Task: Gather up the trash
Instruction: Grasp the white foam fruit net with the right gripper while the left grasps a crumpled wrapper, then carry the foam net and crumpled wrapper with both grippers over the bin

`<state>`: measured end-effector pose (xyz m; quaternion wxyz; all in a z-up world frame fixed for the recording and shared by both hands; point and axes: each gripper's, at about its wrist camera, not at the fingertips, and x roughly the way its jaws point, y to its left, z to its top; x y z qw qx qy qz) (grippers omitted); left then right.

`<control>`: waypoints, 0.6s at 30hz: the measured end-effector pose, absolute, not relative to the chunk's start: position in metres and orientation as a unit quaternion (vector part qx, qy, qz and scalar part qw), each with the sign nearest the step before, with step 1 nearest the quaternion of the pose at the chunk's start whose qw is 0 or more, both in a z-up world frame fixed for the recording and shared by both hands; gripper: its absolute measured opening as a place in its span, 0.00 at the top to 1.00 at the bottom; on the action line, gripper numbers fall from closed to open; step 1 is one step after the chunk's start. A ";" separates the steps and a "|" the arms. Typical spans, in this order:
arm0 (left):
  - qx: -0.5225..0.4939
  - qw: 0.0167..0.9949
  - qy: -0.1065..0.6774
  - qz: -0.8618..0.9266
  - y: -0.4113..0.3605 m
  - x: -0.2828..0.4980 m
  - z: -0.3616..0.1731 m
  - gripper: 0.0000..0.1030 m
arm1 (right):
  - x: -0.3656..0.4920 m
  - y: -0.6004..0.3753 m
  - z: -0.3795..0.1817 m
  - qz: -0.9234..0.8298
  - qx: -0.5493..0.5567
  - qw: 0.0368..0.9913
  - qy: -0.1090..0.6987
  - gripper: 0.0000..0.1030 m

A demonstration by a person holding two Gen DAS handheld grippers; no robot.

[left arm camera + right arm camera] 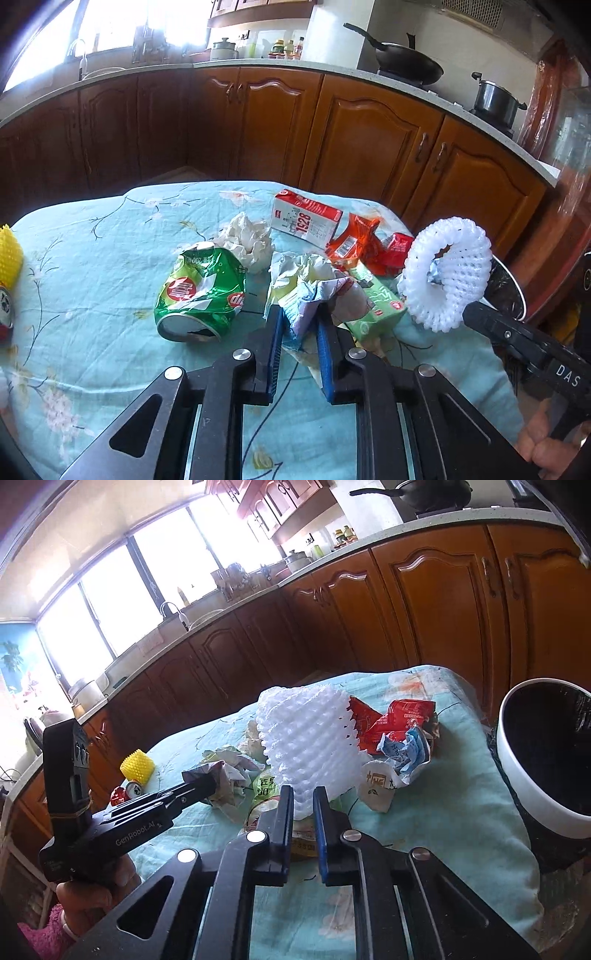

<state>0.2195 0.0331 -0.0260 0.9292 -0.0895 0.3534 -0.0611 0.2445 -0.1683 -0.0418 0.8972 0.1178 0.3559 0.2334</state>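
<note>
Right claw [303, 801] clamps the white foam net [306, 738]; the bin [517, 775] lies to its right. Left claw [299, 321] pinches crumpled paper [314, 284], farther off.

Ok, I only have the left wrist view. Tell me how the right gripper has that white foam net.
Observer: The right gripper is shut on the white foam net, pinching its lower edge.
Operator: Now say what stands to the right of the net.
Observer: A white bin with a black liner, its mouth open.
Operator: Report what the net hides from me.
Observer: A crumpled blue-and-white wrapper lies against the red wrapper.
</note>
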 end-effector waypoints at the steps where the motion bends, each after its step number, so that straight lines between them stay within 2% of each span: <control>1: -0.089 0.931 0.349 -0.064 0.032 0.216 -0.023 0.84 | 0.242 -0.173 -0.039 0.232 0.121 0.899 0.352 0.90; 18: -0.070 0.921 0.346 -0.162 -0.041 0.213 -0.011 0.84 | 0.213 -0.282 -0.026 0.135 0.161 0.921 0.327 0.90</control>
